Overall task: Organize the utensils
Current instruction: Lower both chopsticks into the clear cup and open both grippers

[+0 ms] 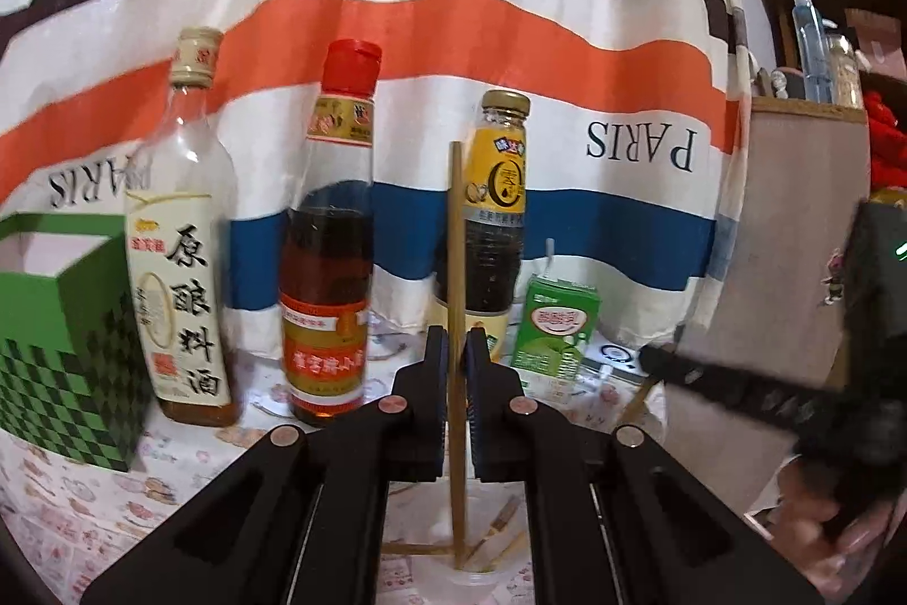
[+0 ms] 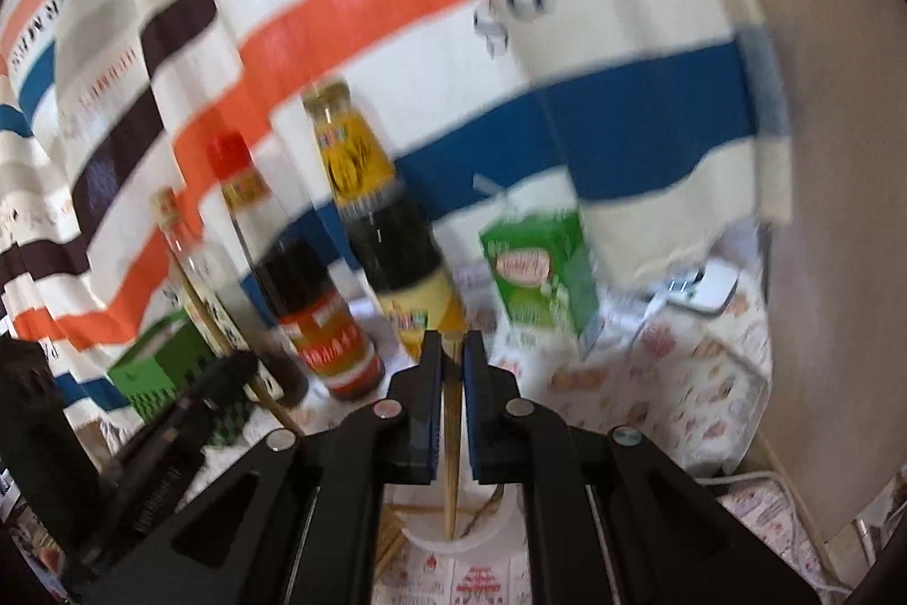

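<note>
Chopsticks are being held by both tools, 1 in each. Nearest in the left wrist view, the left tool (image 1: 456,350) is gripping a wooden chopstick (image 1: 455,265) between its closed jaws. This chopstick is standing upright, its lower end reaching down into a clear plastic cup (image 1: 476,579) below the tool. More chopsticks (image 1: 499,537) are lying in and around that cup; the blur is hiding how many.

In the right wrist view, the right tool (image 2: 452,355) is clamping a second chopstick (image 2: 450,463), which is pointing down into a white cup (image 2: 459,540). Other chopsticks (image 2: 397,525) are leaning at that cup's left side. This view is smeared by motion.

Both cups are sitting on a worktop (image 1: 68,508) covered with a patterned cloth. Further back, 3 bottles are standing in a row: a cooking wine bottle (image 1: 181,231) with a cream label on the left, a red-capped bottle (image 1: 331,236) of dark liquid in the middle, and a yellow-labelled bottle (image 1: 499,208) behind the upright chopstick. A green drink carton (image 1: 558,327) with a straw is standing just right of them, and a green checked box (image 1: 62,344) is sitting at far left.

Farthest back, a striped curtain (image 1: 453,9) in orange, blue, brown and white, printed with "PARIS", is hanging behind everything.
</note>
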A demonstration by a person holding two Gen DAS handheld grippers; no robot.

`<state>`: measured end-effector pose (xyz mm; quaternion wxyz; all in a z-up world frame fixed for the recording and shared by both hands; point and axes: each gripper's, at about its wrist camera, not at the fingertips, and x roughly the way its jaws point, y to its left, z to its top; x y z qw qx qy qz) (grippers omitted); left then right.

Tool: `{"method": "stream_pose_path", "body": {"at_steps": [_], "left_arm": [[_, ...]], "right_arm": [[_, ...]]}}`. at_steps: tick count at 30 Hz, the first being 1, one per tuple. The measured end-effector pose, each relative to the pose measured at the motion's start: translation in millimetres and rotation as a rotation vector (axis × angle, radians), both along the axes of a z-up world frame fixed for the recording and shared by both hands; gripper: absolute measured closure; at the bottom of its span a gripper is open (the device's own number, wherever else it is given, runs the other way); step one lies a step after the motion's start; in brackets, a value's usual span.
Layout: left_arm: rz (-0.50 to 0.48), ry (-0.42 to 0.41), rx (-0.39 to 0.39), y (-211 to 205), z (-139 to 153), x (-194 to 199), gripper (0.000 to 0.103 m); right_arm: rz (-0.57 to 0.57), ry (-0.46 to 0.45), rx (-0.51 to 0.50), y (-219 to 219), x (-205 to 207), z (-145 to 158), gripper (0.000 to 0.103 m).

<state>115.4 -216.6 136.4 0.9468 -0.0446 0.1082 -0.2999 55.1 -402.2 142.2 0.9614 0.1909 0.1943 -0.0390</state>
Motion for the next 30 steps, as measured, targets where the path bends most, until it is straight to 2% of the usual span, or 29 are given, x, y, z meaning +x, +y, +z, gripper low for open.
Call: {"method": "stream_pose_path", "body": {"at_steps": [4,10,13,15,19,20,22,24,26,30], "left_arm": [[0.004,0.005,0.052,-10.5,-18.5,4.4,0.098],[-0.016,0.075,0.133,-21.1,-56.6,11.4,0.098],[-0.038,0.097,0.186,-27.2,-67.7,11.3,0.098],[-0.016,0.09,0.207,-29.7,-72.1,9.3,0.098],[0.012,0.073,0.209,-28.1,-76.1,4.5,0.097],[0.021,0.073,0.204,-26.7,-75.8,3.8,0.094],[0.035,0.075,0.187,-21.2,-73.0,1.5,0.081],[0.07,0.065,0.166,-12.5,-67.2,-2.6,0.064],[0.104,0.056,0.123,0.9,-62.0,-8.6,0.053],[0.145,0.045,0.09,27.8,-53.5,-18.9,0.038]], "right_arm": [[0.026,0.068,0.022,0.1,11.6,-11.6,0.096],[0.049,0.166,0.016,1.8,23.8,-19.6,0.096],[0.044,0.208,0.029,-0.4,30.0,-26.5,0.096],[0.047,0.246,0.043,-2.2,34.6,-32.1,0.094],[0.055,0.292,0.074,-5.7,39.7,-39.8,0.092],[0.062,0.3,0.084,-6.5,40.3,-40.6,0.079],[0.074,0.311,0.107,-8.2,40.3,-41.8,0.067],[0.078,0.32,0.11,-8.1,40.2,-41.5,0.067],[0.098,0.334,0.115,-7.1,41.4,-41.7,0.057],[0.094,0.337,0.12,-3.9,40.2,-41.1,0.052]]}}
